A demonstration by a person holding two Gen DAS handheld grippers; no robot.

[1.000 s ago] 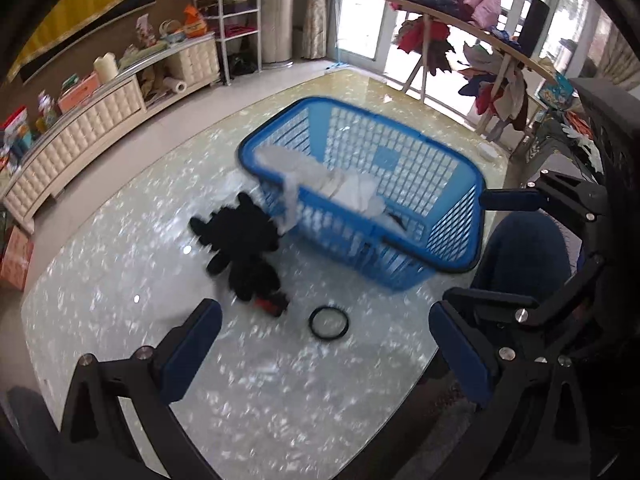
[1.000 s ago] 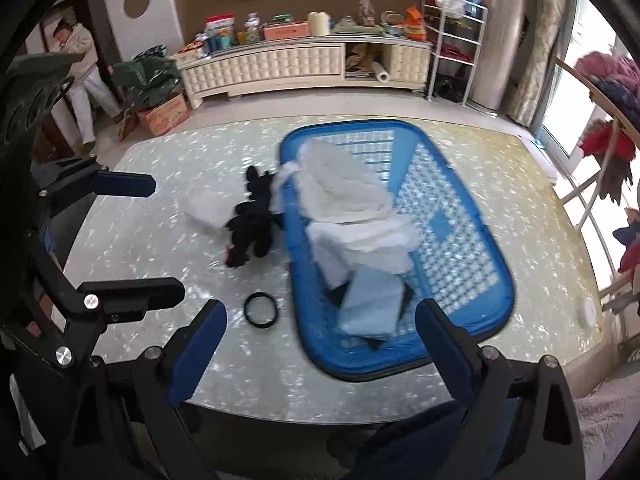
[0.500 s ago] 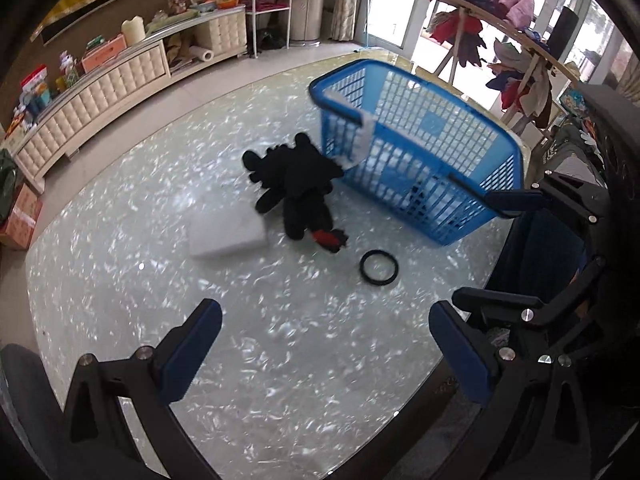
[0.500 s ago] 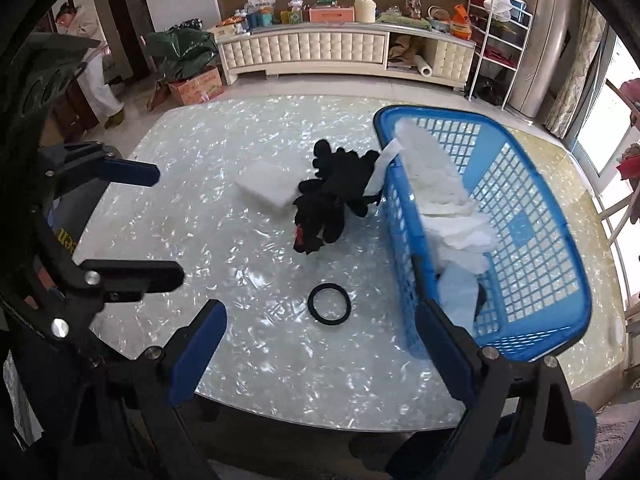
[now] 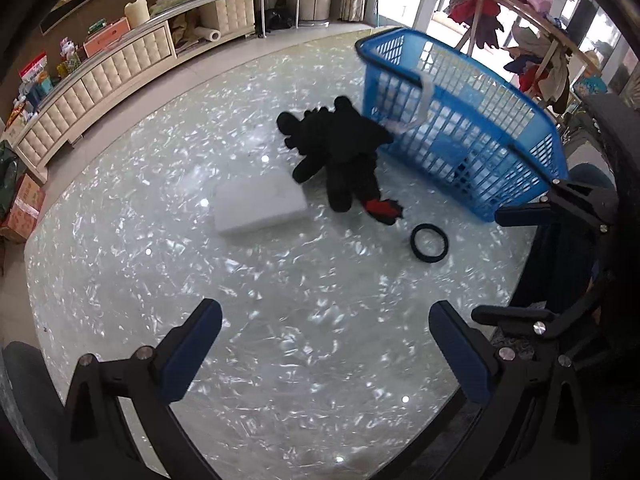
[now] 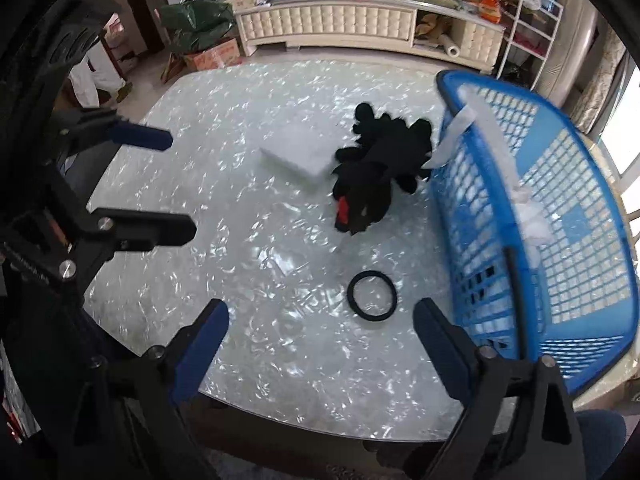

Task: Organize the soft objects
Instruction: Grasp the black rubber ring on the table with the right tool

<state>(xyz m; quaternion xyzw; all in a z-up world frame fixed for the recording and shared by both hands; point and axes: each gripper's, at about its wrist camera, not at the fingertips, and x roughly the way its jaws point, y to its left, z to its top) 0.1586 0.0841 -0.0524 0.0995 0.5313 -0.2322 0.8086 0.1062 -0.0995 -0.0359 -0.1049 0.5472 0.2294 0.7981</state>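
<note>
A black plush toy [image 5: 340,148] with a red part lies on the glass table beside a blue basket [image 5: 516,120]. It also shows in the right wrist view [image 6: 376,176] next to the basket [image 6: 560,240]. A white foam block [image 5: 258,202] [image 6: 300,152] touches the toy's left side. A black ring [image 5: 429,242] [image 6: 373,290] lies near the basket. White cloths [image 6: 528,216] hang in the basket. My left gripper [image 5: 324,344] is open and empty above the table's near part. My right gripper [image 6: 320,336] is open and empty, just short of the ring.
The table's front edge [image 6: 320,424] lies under my right gripper. A long white cabinet [image 6: 332,24] with clutter stands behind the table. A clothes rack [image 5: 528,12] stands behind the basket. Boxes [image 6: 212,54] sit on the floor at the back left.
Both views have swung left and pulled back from the basket. The toy, foam block and ring now sit nearer the middle of each view. Both grippers stayed open.
</note>
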